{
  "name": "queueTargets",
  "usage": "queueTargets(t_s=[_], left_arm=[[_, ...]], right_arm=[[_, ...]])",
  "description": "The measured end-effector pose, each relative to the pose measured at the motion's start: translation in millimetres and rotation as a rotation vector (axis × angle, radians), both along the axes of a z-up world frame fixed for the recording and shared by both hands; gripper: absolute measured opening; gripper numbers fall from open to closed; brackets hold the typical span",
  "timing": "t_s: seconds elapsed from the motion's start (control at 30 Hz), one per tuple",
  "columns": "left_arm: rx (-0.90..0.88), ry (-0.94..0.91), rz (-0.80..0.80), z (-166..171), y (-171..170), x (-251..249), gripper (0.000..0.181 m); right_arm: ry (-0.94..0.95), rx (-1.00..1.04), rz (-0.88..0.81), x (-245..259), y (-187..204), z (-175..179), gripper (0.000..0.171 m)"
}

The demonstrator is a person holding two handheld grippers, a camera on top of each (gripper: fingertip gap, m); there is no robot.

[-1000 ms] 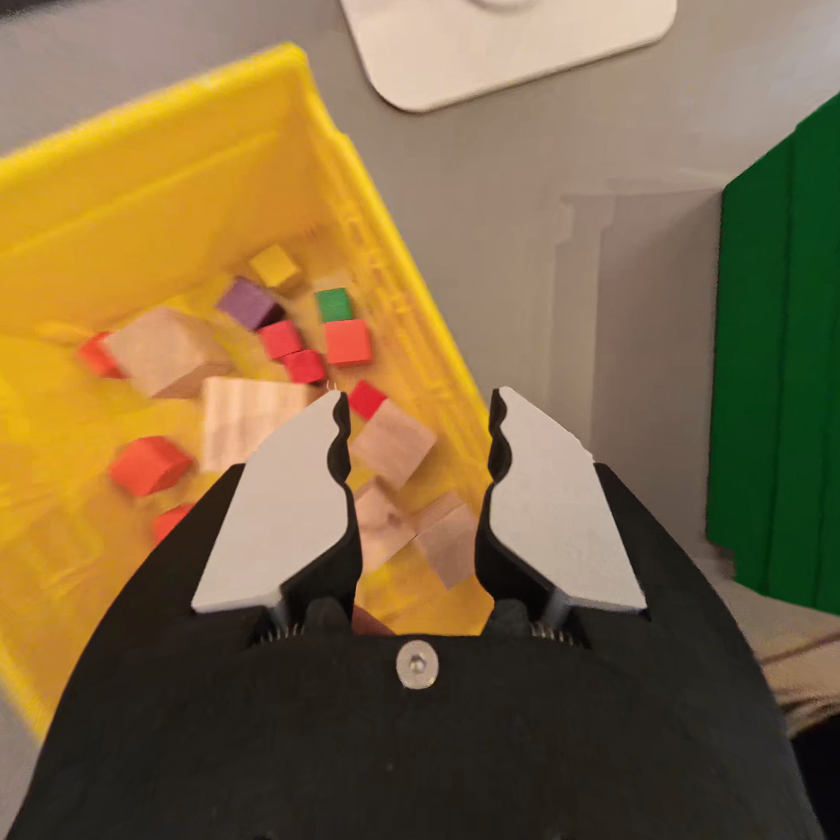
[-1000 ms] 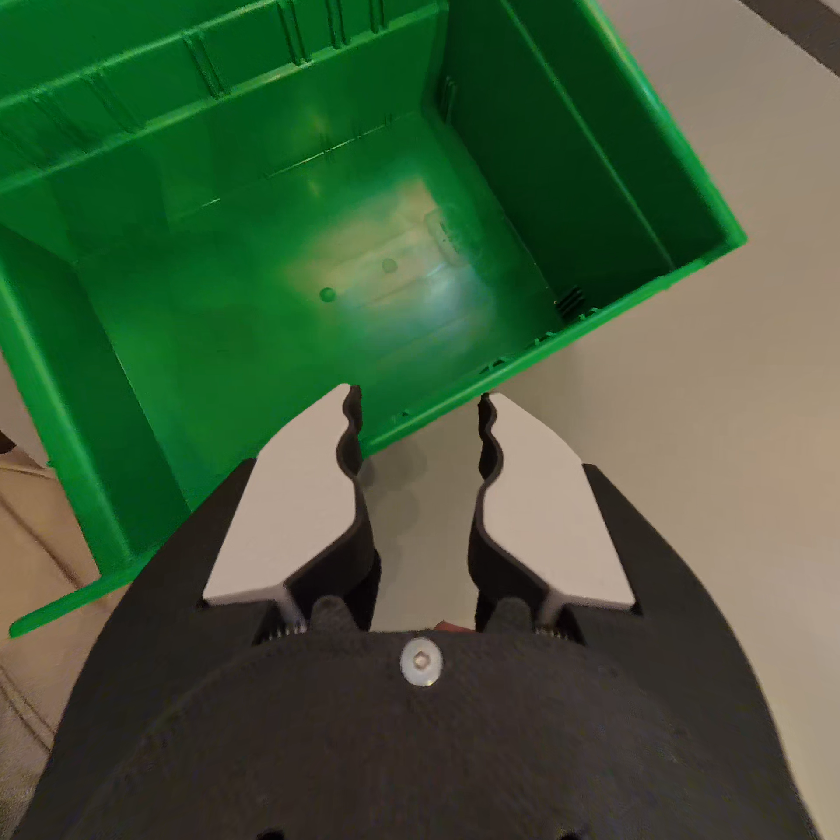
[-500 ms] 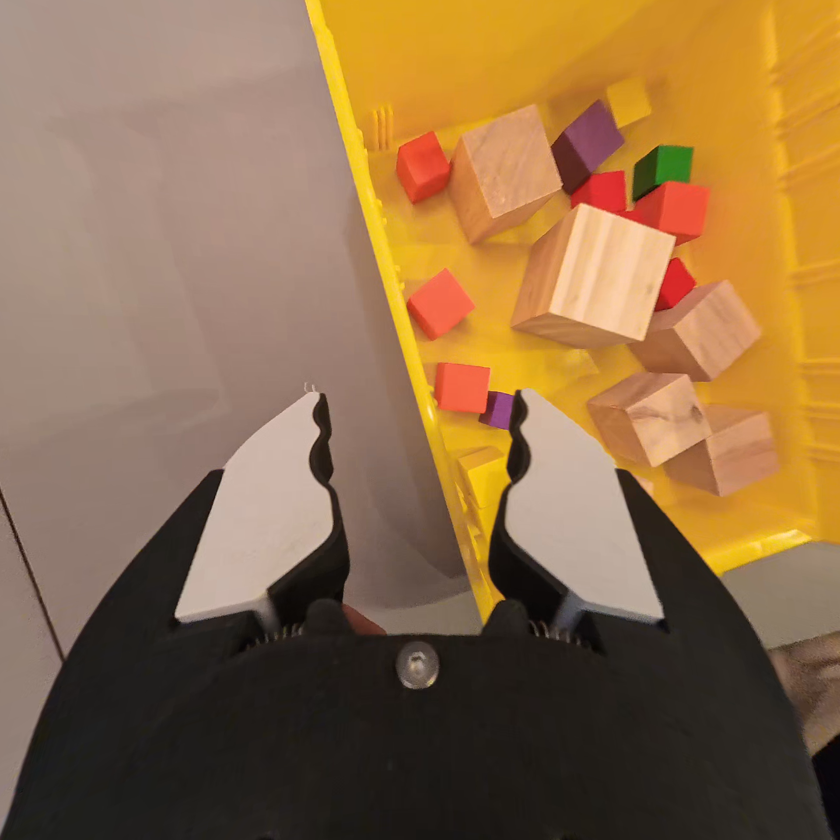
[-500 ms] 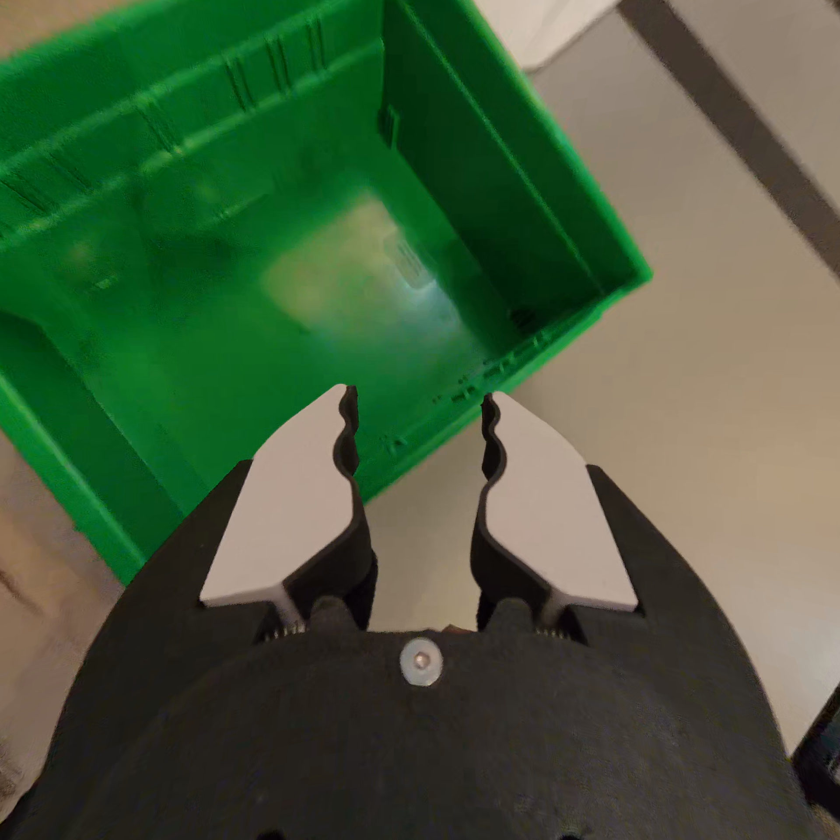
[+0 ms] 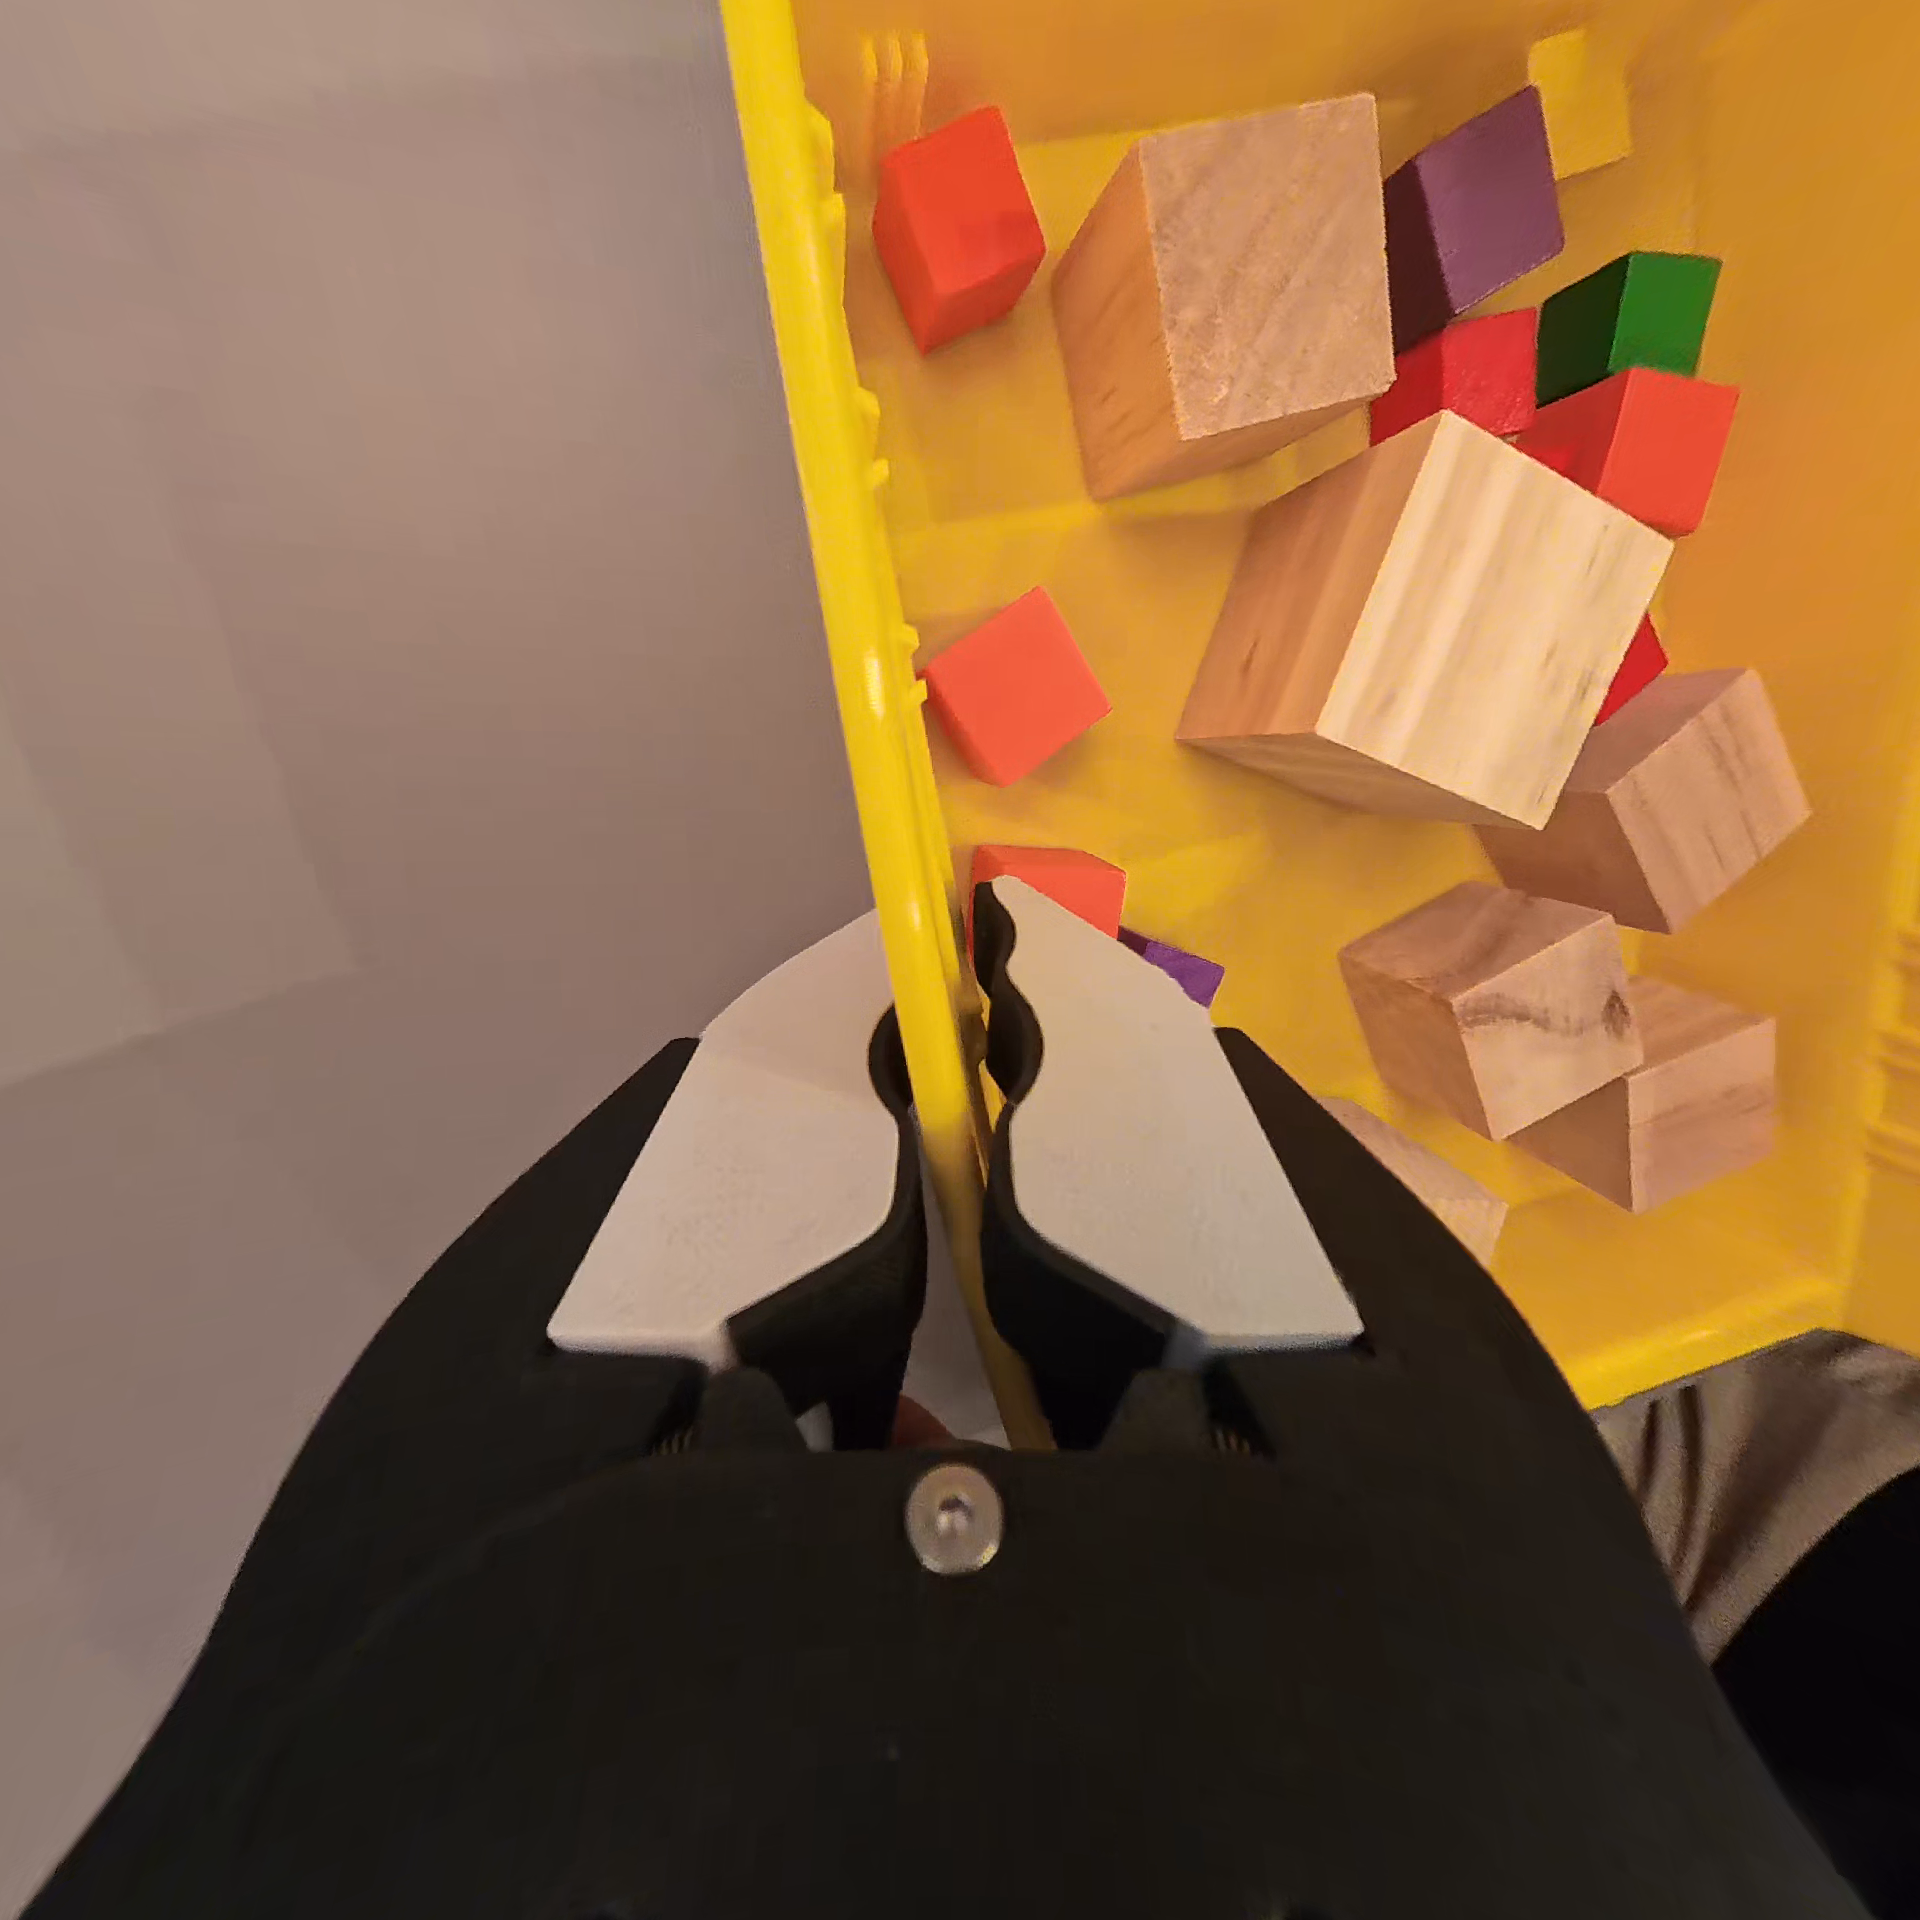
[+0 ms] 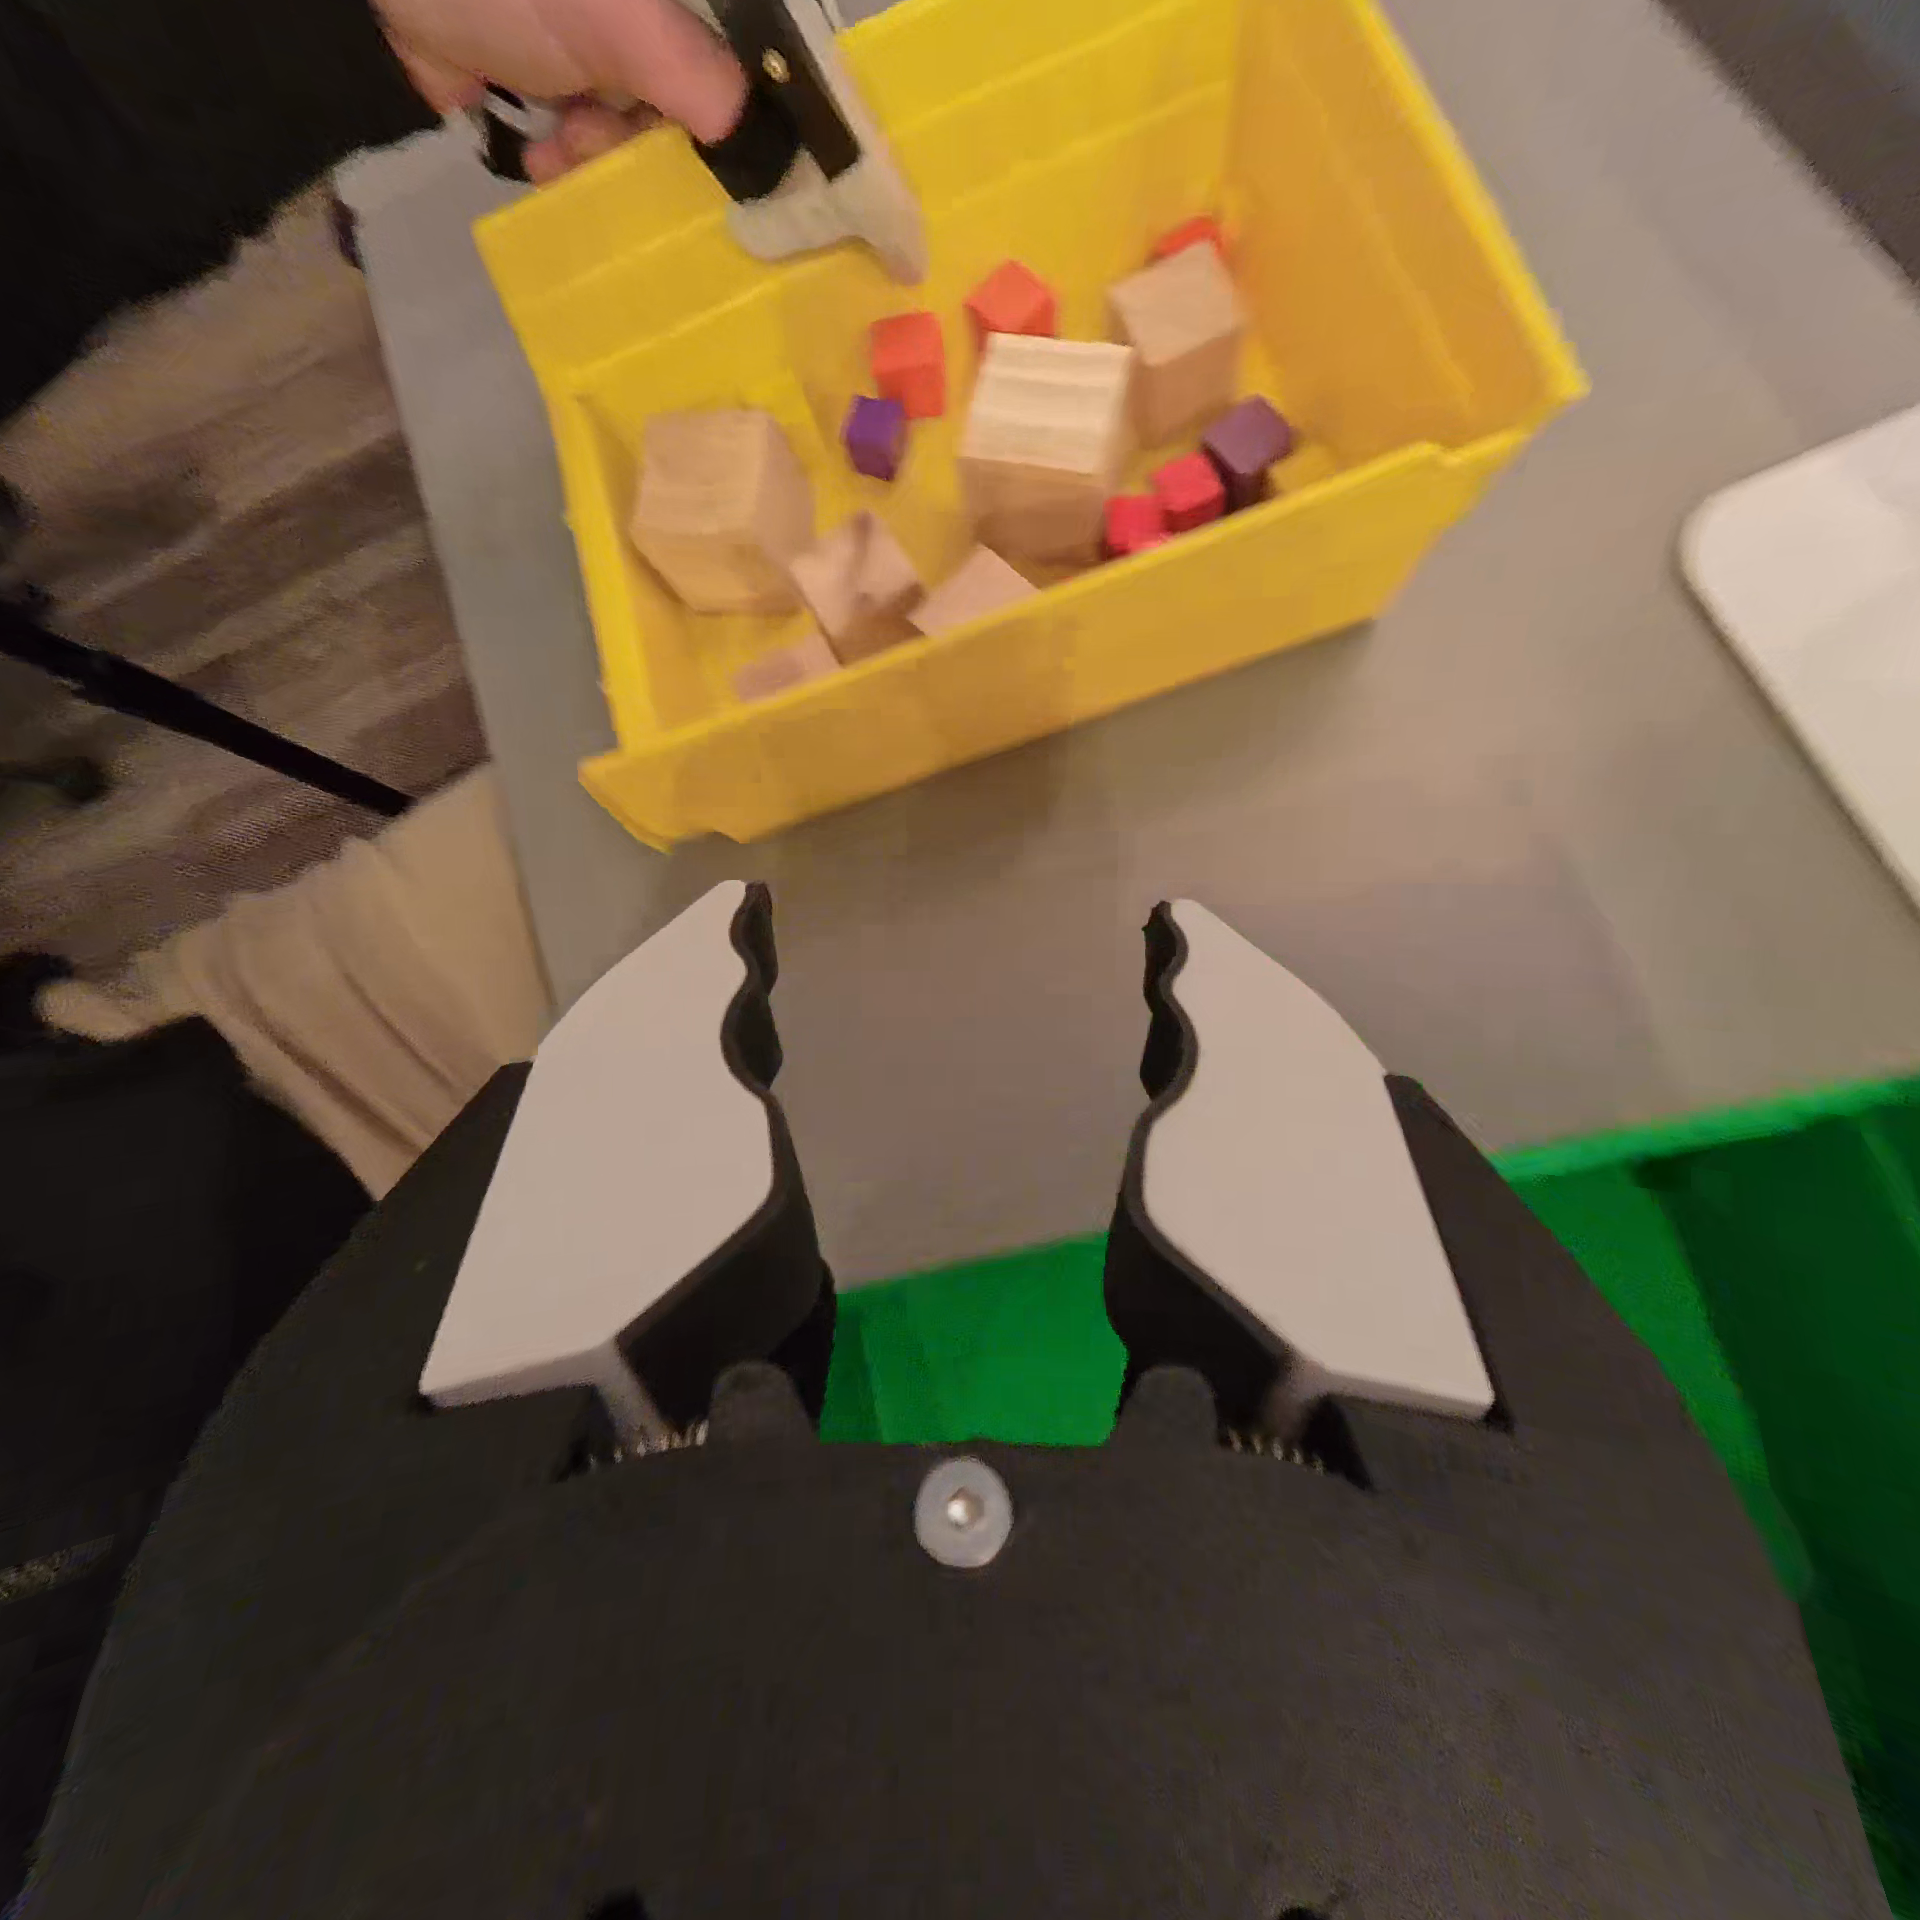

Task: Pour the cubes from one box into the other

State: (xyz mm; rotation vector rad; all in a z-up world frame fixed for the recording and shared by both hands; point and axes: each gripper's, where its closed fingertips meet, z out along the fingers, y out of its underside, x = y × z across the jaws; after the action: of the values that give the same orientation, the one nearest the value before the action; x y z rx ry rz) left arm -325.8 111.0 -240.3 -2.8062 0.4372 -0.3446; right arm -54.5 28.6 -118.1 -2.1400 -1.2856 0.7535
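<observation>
The left gripper (image 5: 951, 1023), spread astride the yellow box (image 6: 1382, 312) half a second ago, is now pinching that box's side wall, while the right gripper (image 6: 961, 925) is swinging off the green box (image 6: 1714, 1226), jaws apart and empty. The cubes (image 6: 1044, 442) are lying in the yellow box mid-bench; I'd say it needs lifting slowly and tipping over the green box at the near edge, since that thin wall could slip.

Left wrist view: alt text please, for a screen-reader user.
The left hand-held gripper is shut on the side wall of a yellow box, which holds wooden cubes and small coloured cubes and sits on a grey table.
</observation>
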Motion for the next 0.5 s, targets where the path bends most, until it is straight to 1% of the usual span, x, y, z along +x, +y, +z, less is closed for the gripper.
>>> queueTargets(t_s=[0.1,0.13,0.23,0.37,0.4,0.47,0.5], left_arm=[[0.030,-0.022,0.023,9.5,-0.2,3.3,0.006],[0.047,-0.027,0.030,14.7,1.3,4.6,0.006],[0.098,-0.037,0.034,37.8,7.0,15.1,0.007],[0.136,-0.090,0.011,74.0,17.5,41.7,0.007],[0.151,-0.108,0.005,84.2,21.1,49.5,0.007],[0.175,-0.094,-0.008,99.2,29.1,61.4,0.008],[0.185,-0.079,-0.014,104.8,32.7,66.8,0.008]], right_arm=[[0.024,-0.033,0.002,-30.1,0.8,-7.3,0.065],[0.025,-0.052,-0.002,-37.1,1.3,-10.3,0.068],[0.039,-0.092,-0.020,-53.4,7.5,-15.3,0.072],[0.066,-0.126,-0.126,-53.2,36.1,-20.3,0.077],[0.113,-0.160,-0.143,-53.6,40.5,-16.1,0.082],[0.183,-0.216,-0.168,-51.3,45.9,-5.7,0.079],[0.191,-0.217,-0.183,-47.2,49.6,-3.2,0.081]])
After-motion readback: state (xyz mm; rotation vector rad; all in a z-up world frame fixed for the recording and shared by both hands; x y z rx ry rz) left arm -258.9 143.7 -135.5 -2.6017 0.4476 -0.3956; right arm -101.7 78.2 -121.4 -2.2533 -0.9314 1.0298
